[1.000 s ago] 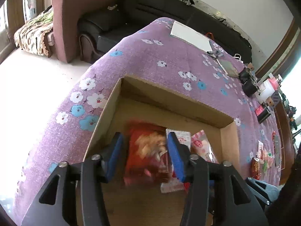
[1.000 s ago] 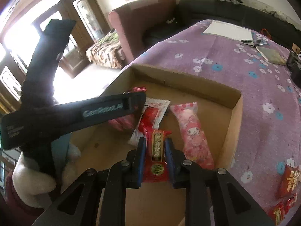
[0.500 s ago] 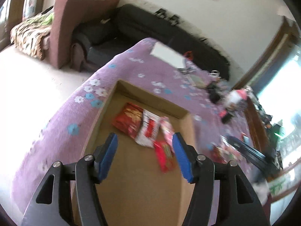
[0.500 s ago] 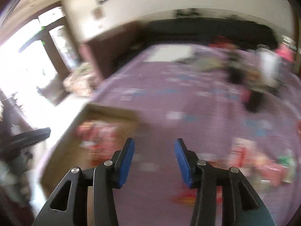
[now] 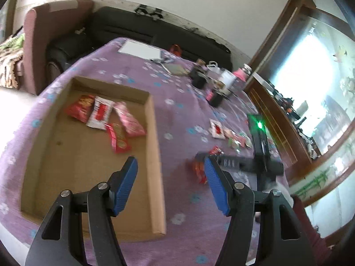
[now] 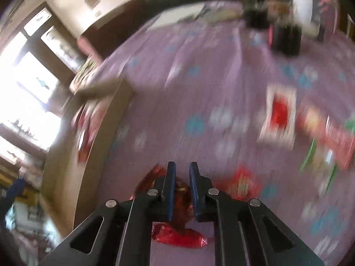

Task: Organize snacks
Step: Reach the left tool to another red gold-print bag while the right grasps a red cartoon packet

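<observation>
The shallow brown cardboard box (image 5: 155,159) lies on the purple flower-print tablecloth (image 5: 177,110), ahead and to the left of the left gripper (image 5: 170,178). Four snack packets lie in its far half, side by side: a red crinkled packet (image 5: 81,109), a white packet with a red panel (image 5: 101,115), a pink packet (image 5: 129,119), and a slim red bar packet with a gold seal (image 5: 117,138), nearest the gripper. The left gripper hangs above the box's right wall, its blue-padded jaws apart with nothing between them.

Beyond its right finger lies a small red foil packet (image 5: 198,168) on the cloth, with the black body of the right gripper (image 5: 244,163) reaching in from the right. Farther right, loose snacks are strewn over the cloth, among them a white square packet with a red centre (image 5: 217,129).

In the blurred right wrist view, the right gripper (image 6: 182,170) points down at the cloth just right of the box (image 6: 64,155). Its jaws are drawn close together, clamped on the red foil packet (image 6: 177,236), whose crumpled ends stick out below and to the left of the fingers. Another red packet (image 6: 241,184) lies just to its right.
</observation>
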Demonstrator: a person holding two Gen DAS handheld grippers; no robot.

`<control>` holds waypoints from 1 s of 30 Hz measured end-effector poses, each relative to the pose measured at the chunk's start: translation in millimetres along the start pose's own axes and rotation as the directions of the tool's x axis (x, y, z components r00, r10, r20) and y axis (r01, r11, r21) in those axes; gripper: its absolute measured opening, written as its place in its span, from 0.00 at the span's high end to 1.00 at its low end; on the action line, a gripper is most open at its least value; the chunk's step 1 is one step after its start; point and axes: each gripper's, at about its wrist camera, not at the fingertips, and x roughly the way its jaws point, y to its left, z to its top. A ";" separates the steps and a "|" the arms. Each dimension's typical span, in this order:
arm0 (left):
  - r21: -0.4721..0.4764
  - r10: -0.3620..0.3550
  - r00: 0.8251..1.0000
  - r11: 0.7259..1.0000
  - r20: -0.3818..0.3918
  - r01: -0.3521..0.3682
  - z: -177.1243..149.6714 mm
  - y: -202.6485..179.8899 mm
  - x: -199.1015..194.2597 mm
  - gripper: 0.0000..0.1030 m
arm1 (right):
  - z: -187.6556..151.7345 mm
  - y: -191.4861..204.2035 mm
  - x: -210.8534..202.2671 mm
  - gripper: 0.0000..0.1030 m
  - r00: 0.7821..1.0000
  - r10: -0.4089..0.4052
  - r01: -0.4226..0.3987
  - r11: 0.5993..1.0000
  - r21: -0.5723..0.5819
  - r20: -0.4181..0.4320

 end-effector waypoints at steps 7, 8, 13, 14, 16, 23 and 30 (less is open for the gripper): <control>0.008 -0.013 0.999 1.000 -0.039 0.013 -17.7 -19.5 16.0 0.40 | -48.1 -16.4 -65.8 0.69 0.987 0.035 -0.030 0.999 -0.038 0.155; 0.013 -0.011 0.999 1.000 -0.047 0.012 -20.6 -21.9 18.9 0.40 | -52.0 -20.8 -72.7 0.66 0.984 -0.004 0.011 0.999 -0.038 0.175; 0.019 -0.021 0.996 1.000 -0.092 0.023 -36.4 -34.2 31.6 0.40 | -60.0 -33.4 -75.7 0.66 0.984 -0.008 0.009 1.000 -0.006 0.178; 0.020 -0.019 0.995 1.000 -0.100 0.021 -38.1 -35.7 34.2 0.40 | -63.0 -31.5 -75.4 0.66 0.984 0.005 -0.002 1.000 -0.018 0.177; 0.026 -0.010 0.994 1.000 -0.108 0.013 -39.2 -37.4 36.6 0.40 | -70.8 -17.4 -69.5 0.66 0.987 0.049 -0.037 0.996 -0.080 0.153; 0.103 0.030 0.992 0.995 -0.124 -0.017 -35.9 -48.0 47.5 0.40 | -112.7 35.1 -48.8 0.46 0.997 0.036 -0.011 0.950 -0.313 0.074; 0.263 0.058 0.980 0.965 -0.192 -0.005 -38.8 -79.2 91.8 0.40 | -131.6 34.4 -47.8 0.81 0.986 -0.124 0.157 0.924 -0.349 0.115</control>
